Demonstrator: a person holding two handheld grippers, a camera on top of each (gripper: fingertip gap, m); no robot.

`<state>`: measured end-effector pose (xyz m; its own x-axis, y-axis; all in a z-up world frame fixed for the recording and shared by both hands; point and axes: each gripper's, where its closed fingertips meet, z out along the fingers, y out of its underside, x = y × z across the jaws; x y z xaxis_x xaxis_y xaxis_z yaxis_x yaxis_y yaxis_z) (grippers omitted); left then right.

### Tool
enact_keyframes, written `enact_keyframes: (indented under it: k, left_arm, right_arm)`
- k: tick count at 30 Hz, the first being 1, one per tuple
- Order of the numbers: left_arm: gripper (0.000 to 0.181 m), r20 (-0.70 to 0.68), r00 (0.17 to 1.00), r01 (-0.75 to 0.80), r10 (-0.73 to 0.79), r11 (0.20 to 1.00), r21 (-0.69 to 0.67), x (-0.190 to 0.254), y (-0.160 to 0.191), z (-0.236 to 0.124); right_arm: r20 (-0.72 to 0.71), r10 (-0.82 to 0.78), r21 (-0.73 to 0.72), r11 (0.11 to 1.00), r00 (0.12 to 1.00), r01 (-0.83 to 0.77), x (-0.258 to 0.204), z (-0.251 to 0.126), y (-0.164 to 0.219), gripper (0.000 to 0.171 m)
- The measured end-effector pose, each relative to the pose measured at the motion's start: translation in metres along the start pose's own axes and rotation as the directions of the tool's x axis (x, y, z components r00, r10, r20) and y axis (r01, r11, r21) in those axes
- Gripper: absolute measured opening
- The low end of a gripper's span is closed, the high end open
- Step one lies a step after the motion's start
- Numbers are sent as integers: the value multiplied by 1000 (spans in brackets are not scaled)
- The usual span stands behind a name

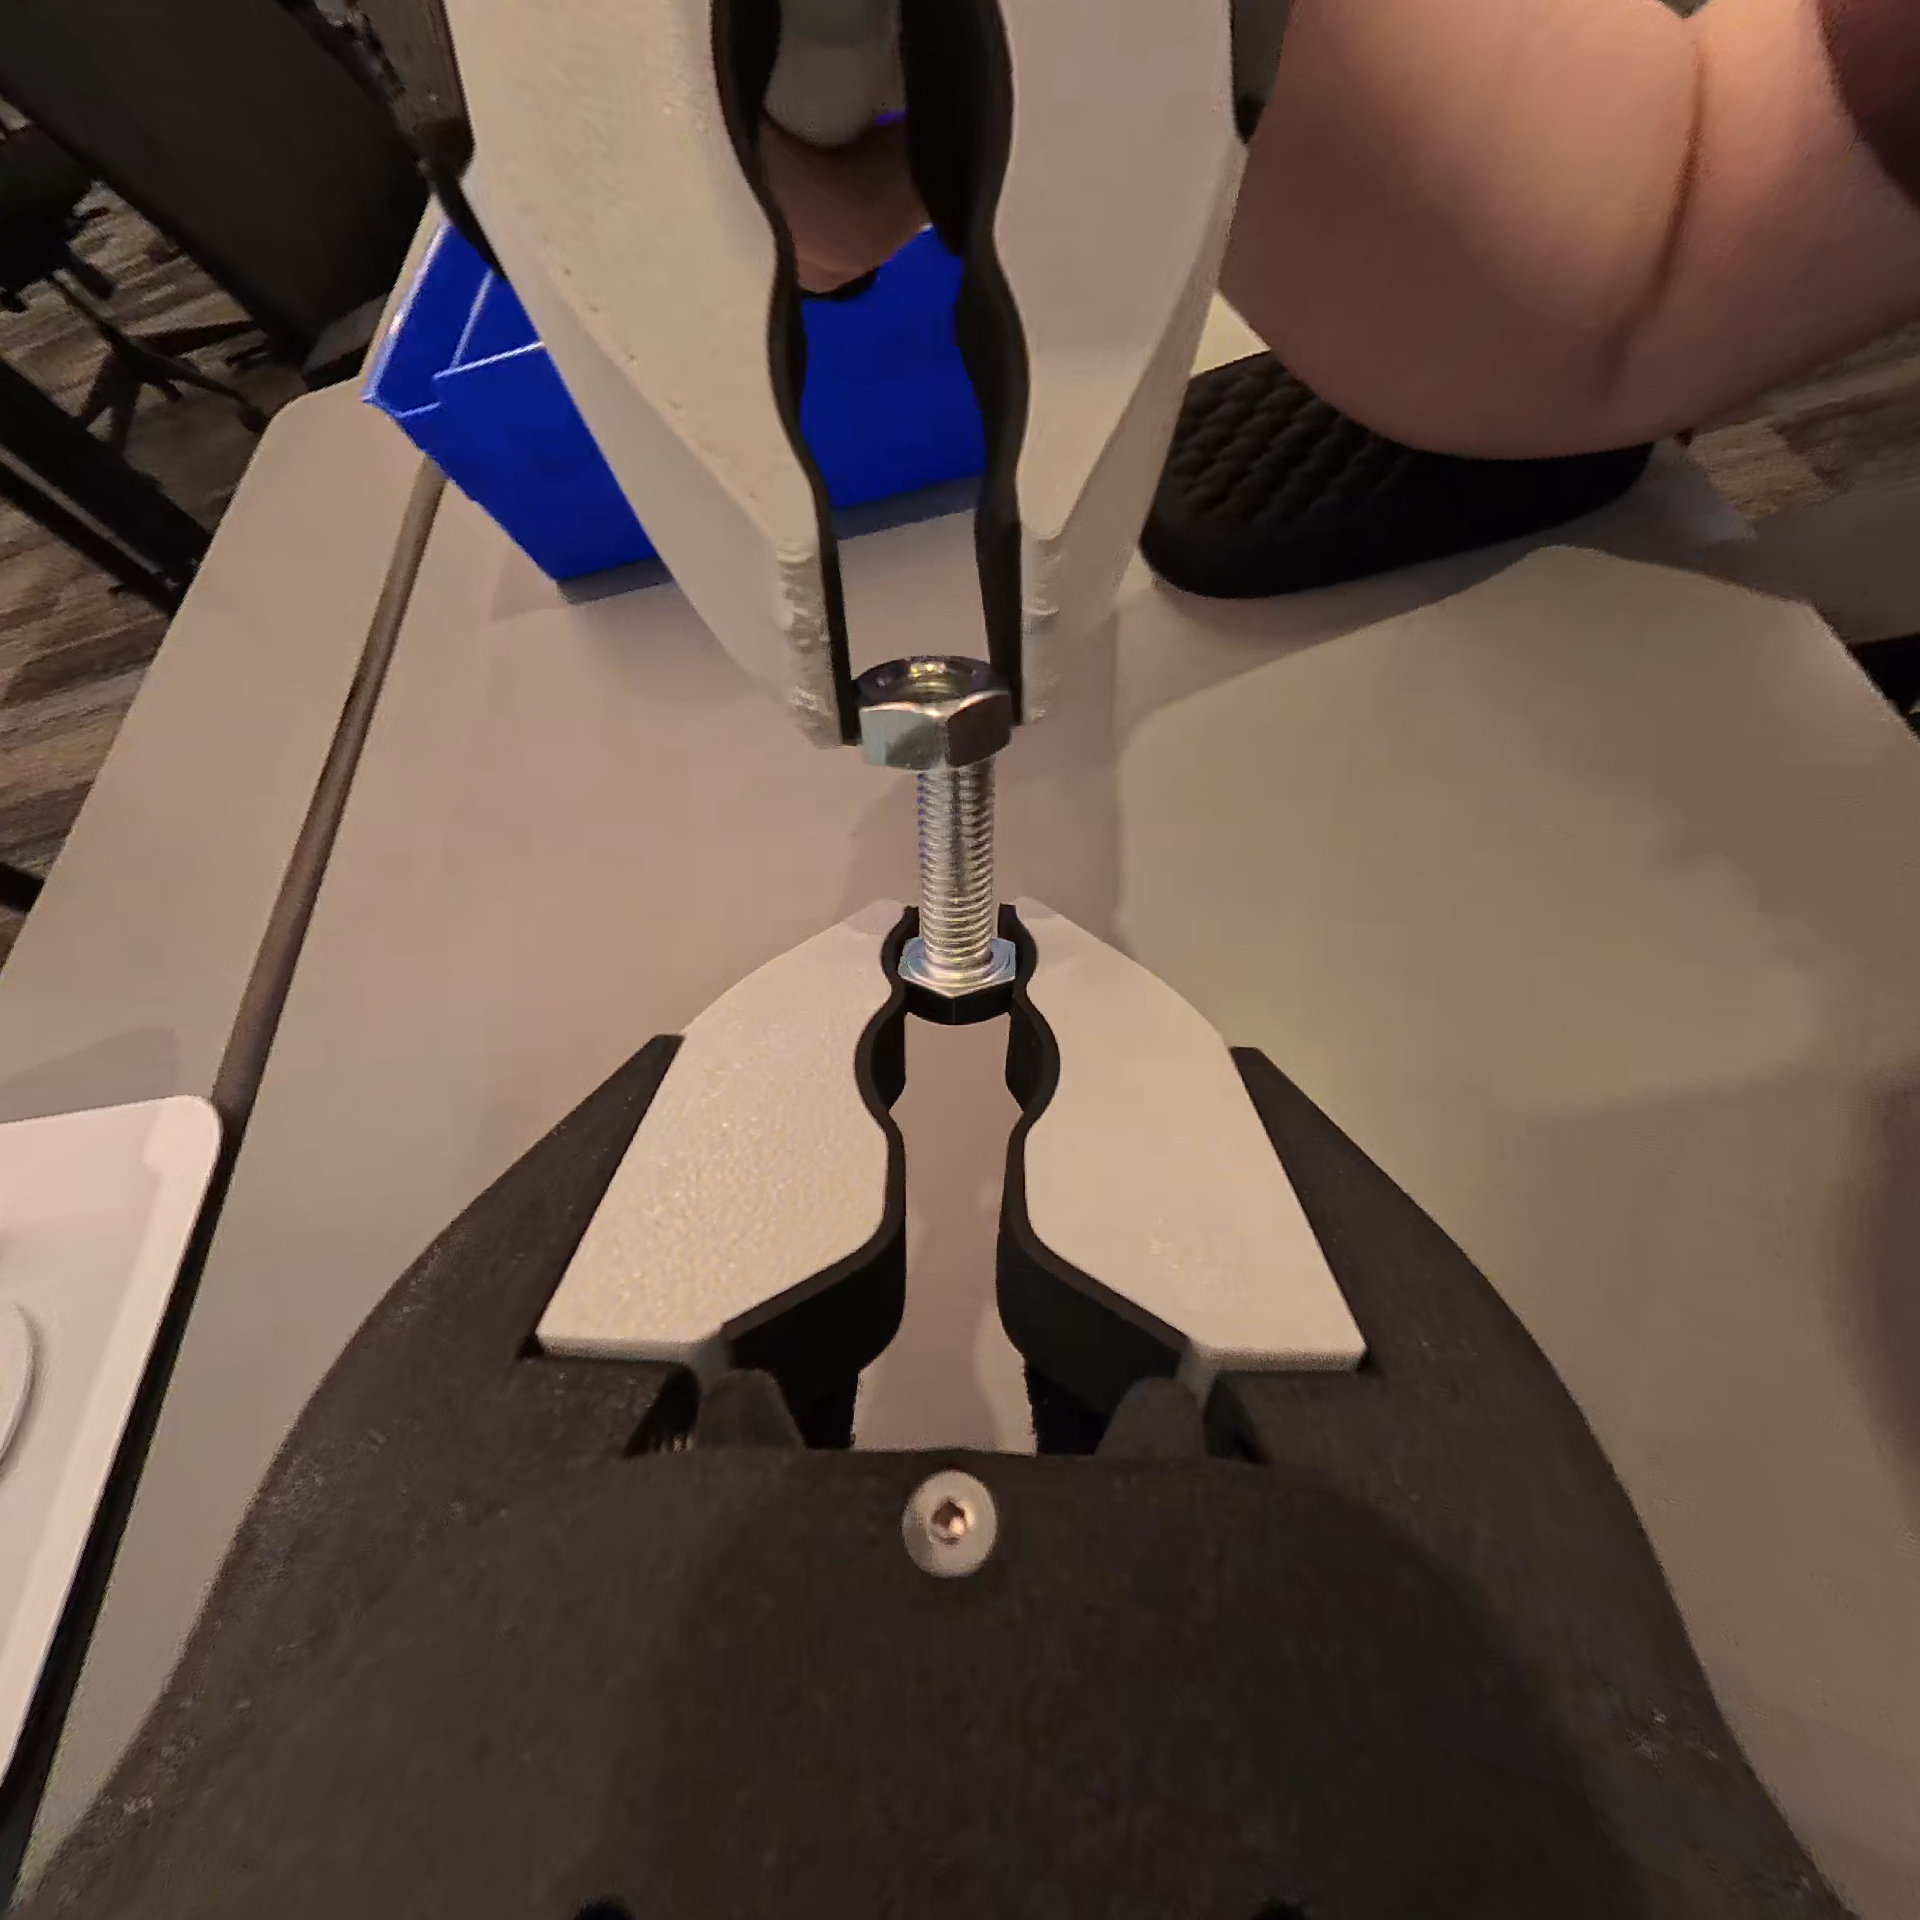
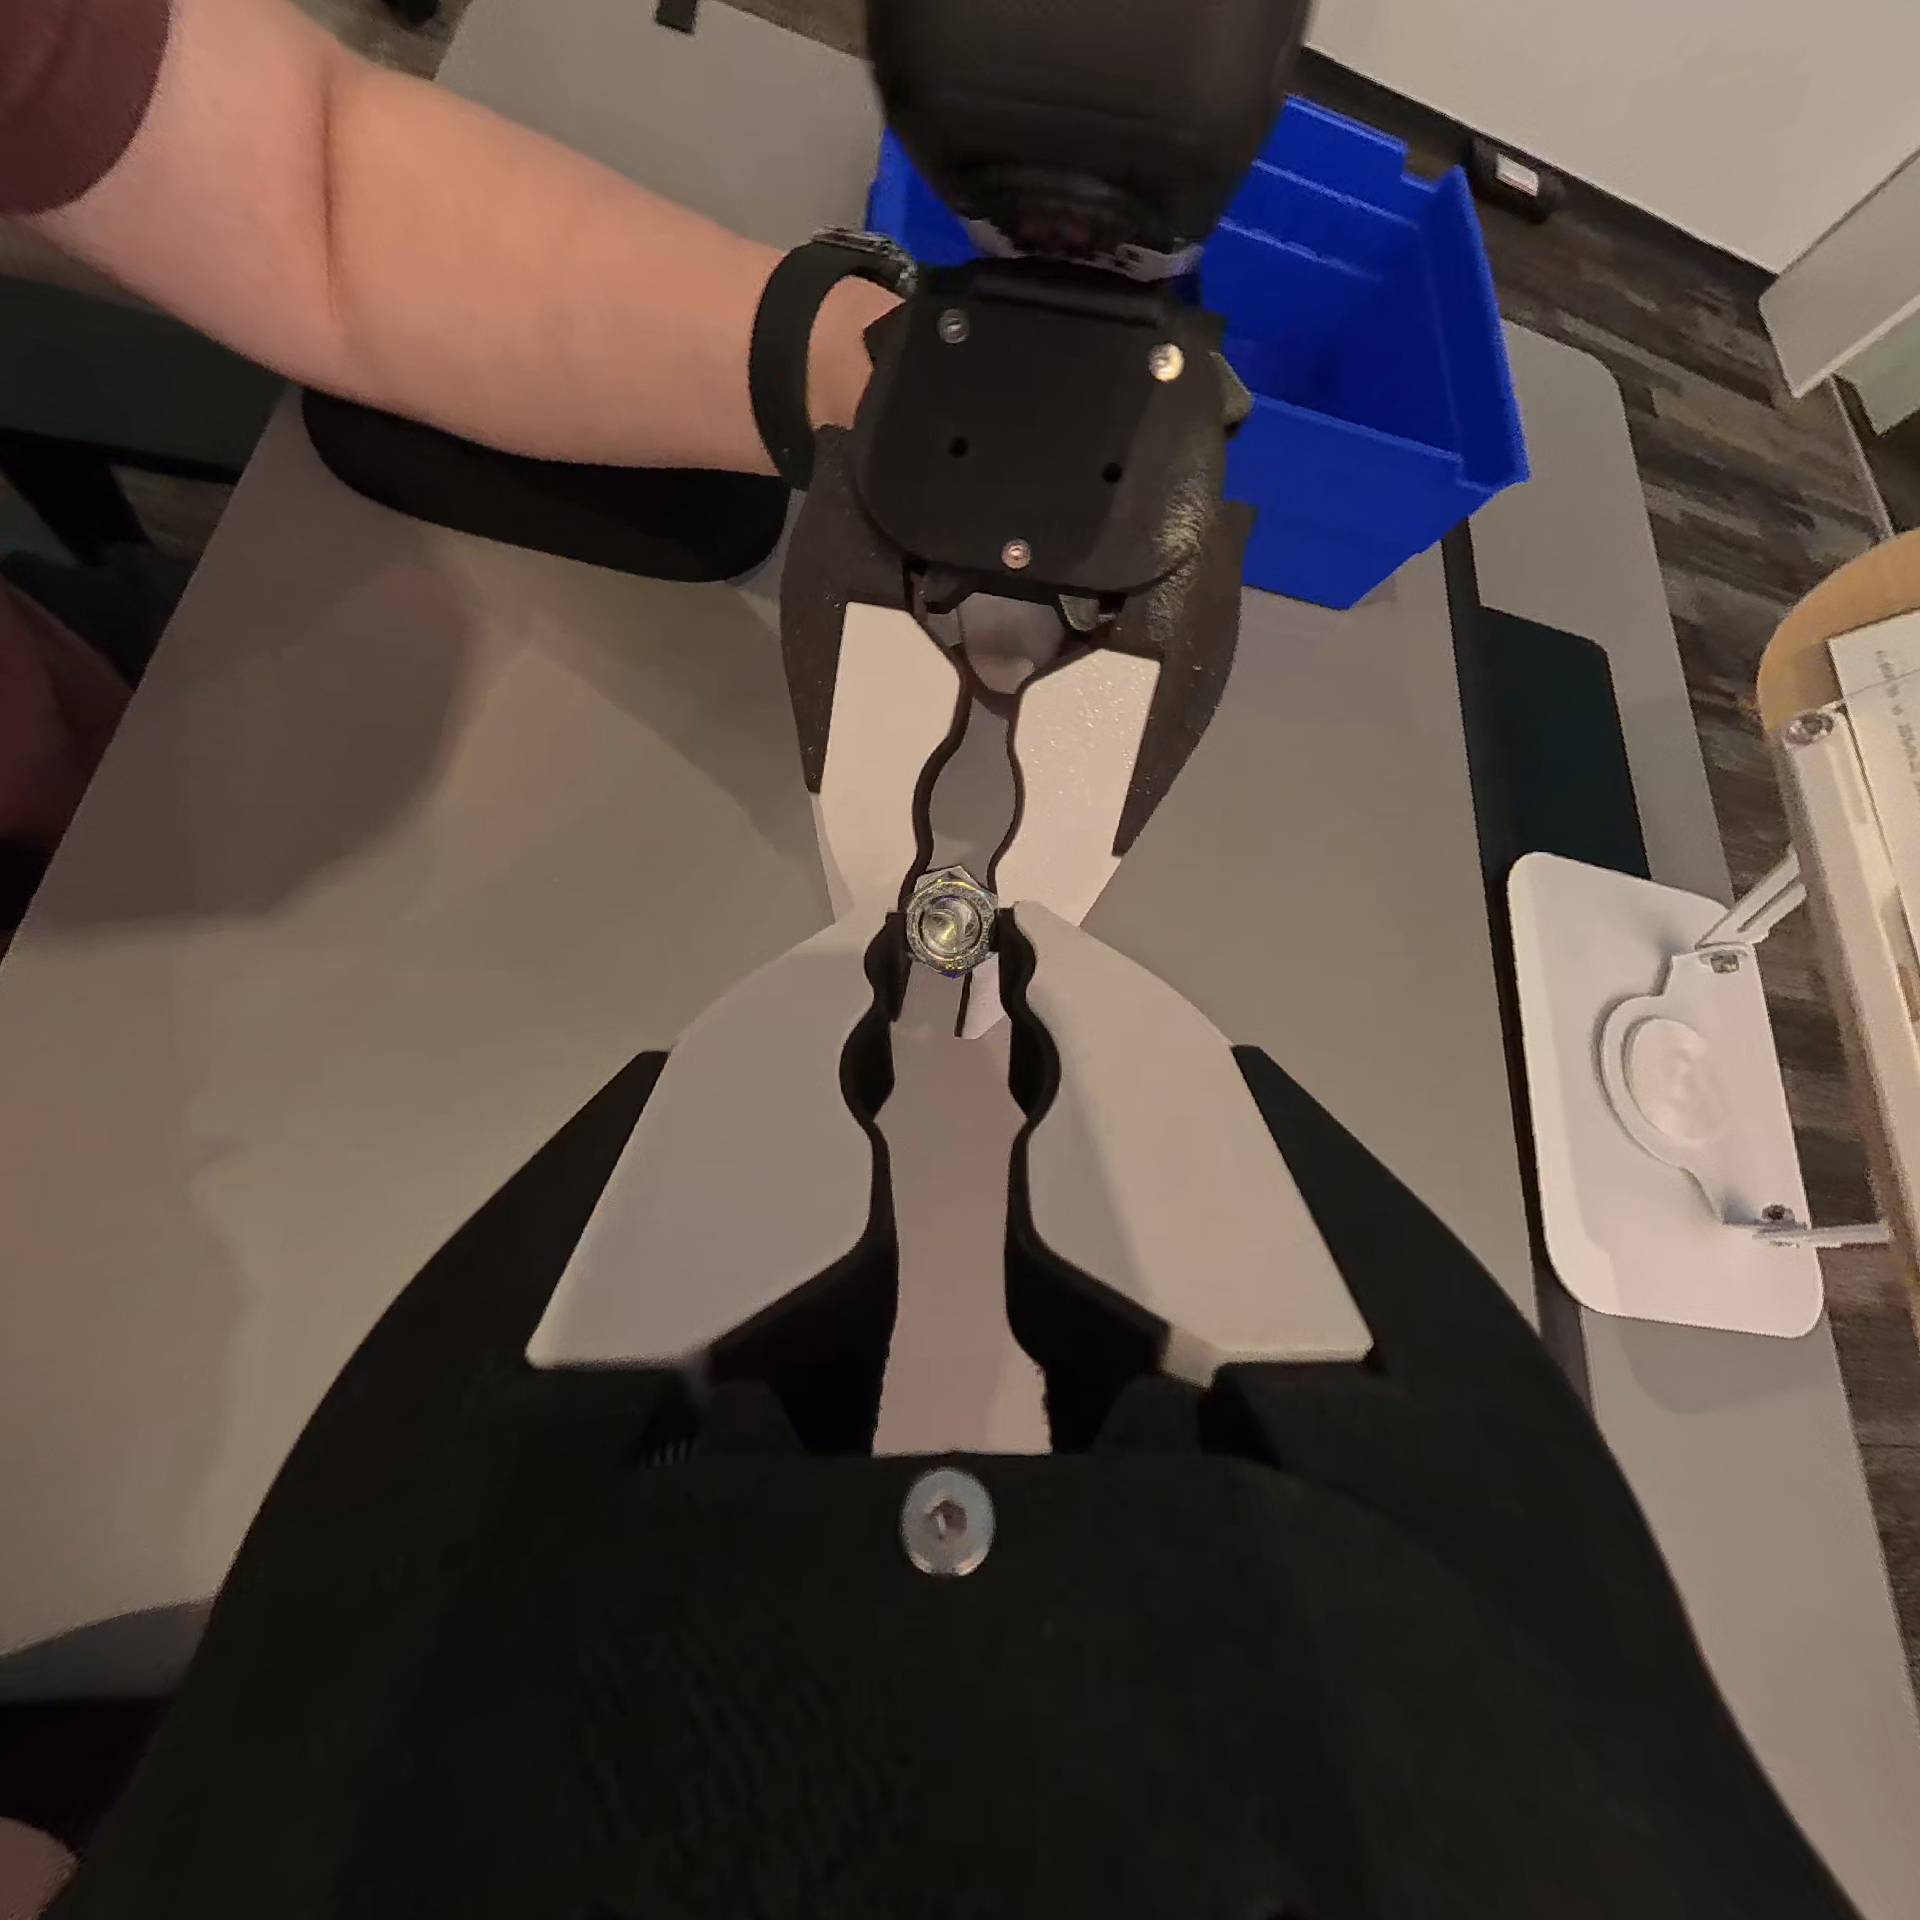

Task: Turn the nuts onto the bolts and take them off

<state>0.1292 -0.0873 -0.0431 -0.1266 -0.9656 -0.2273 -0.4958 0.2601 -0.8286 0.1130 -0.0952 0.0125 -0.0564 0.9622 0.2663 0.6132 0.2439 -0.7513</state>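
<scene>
Left gripper clamped on upright silver threaded bolt; right gripper clamped on silver hex nut atop it. Risk of cross-threading if tilted. Could slip free if either clamp loosens.

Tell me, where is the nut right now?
In the left wrist view the nut sits centre frame on the bolt's far tip, pinched by the right claw, with the blue bin behind.

Both wrist cameras sit close, facing each other, the right looking down, sharing the bolt between them.
</scene>
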Motion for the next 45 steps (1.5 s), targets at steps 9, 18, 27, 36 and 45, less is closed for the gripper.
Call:
enact_keyframes:
  k: [9, 18, 27, 36, 45]
  left_arm:
    - [14, -112, 994, -13, 19, 998, 57, 20, -13, -2]
    - [14, -16, 1000, 0, 0, 1000, 8, 6, -10, -3]
    - [14, 180, 983, 60, -42, 994, -92, -27, 3, -14]
    - [14, 209, 975, 82, -74, 996, -29, -34, -6, -20]
    - [14, 128, 974, 143, -187, 946, 290, -32, -50, -37]
  right_arm:
    - [34, -103, -19, 994, 994, 103, -19, -4, -6, 18]
    - [-27, 79, -64, 995, 997, -80, -4, -4, -3, 18]
    - [-83, 426, 24, 905, 901, -425, 26, 3, 0, 18]
    - [-115, 418, 137, 905, 901, -403, 37, -3, -14, 31]
    - [-109, 191, 487, 866, 975, -115, 34, -32, -64, 62]
